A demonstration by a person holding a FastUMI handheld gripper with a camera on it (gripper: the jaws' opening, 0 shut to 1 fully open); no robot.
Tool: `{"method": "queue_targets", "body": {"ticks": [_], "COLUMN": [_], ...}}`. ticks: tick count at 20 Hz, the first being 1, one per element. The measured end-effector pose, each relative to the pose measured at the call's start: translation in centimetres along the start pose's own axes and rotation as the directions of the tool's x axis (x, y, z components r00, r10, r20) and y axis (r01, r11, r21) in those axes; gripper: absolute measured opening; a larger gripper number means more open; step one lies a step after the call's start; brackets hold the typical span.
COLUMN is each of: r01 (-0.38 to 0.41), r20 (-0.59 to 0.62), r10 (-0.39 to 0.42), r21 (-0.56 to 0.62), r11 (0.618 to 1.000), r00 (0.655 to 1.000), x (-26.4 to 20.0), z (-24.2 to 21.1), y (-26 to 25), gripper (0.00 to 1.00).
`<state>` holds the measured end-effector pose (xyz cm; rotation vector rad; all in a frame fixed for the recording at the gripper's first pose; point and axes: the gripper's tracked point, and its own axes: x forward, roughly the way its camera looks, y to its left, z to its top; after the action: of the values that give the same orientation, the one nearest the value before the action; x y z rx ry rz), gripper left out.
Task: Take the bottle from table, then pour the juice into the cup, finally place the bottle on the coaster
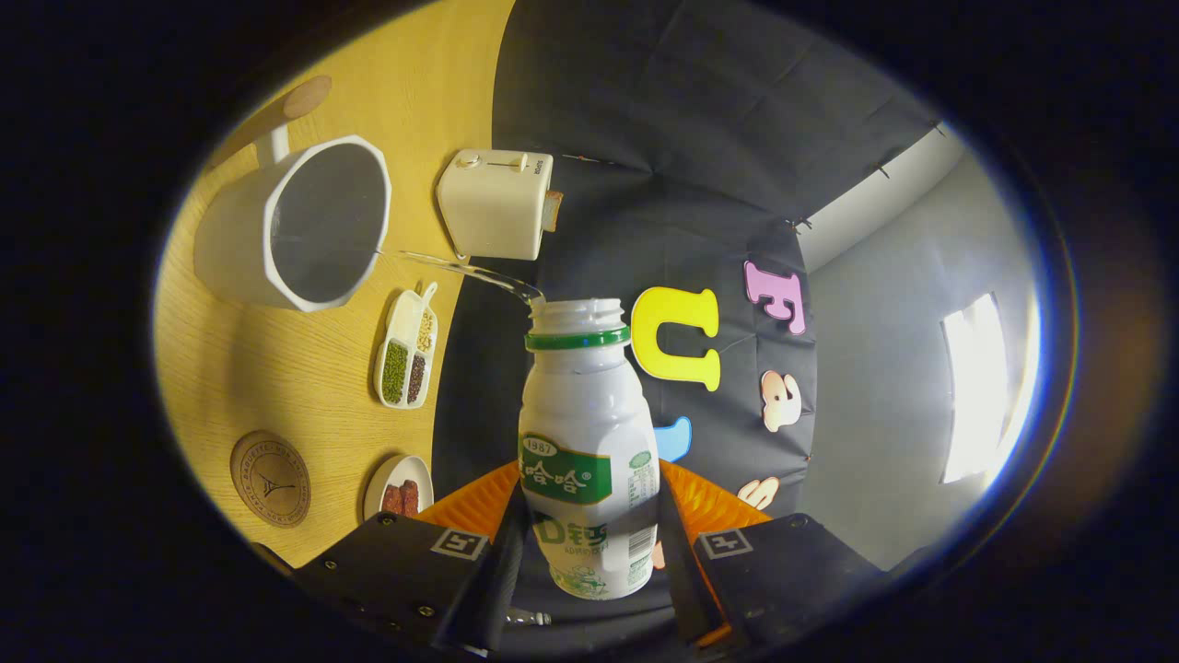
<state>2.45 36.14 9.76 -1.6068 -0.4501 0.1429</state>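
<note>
Gripper [589, 543] clamps bottle [588, 442] between both fingers, bottle tipped; thin clear stream [461, 267] runs from its mouth to cup [295, 226] rim. Coaster [270, 479] lies on table [276, 368].

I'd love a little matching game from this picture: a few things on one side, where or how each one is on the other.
Things:
1. bottle
2. cup
3. coaster
4. toaster

States:
A. catching a thin stream of liquid
B. bare, nothing on it
C. clamped between the tool's fingers, tipped over
D. beside the black cloth wall, beyond the cup

Pairs: 1-C, 2-A, 3-B, 4-D
</note>
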Motion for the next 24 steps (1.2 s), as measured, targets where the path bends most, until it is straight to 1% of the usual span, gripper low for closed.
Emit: {"method": "queue_targets", "body": {"ticks": [24], "r01": [0.031], "r20": [0.024], "r10": [-0.03], "r21": [-0.061], "r11": [0.998], "r00": [0.999], "x": [-0.08], "z": [0.51], "y": [-1.03], "gripper": [0.69]}}
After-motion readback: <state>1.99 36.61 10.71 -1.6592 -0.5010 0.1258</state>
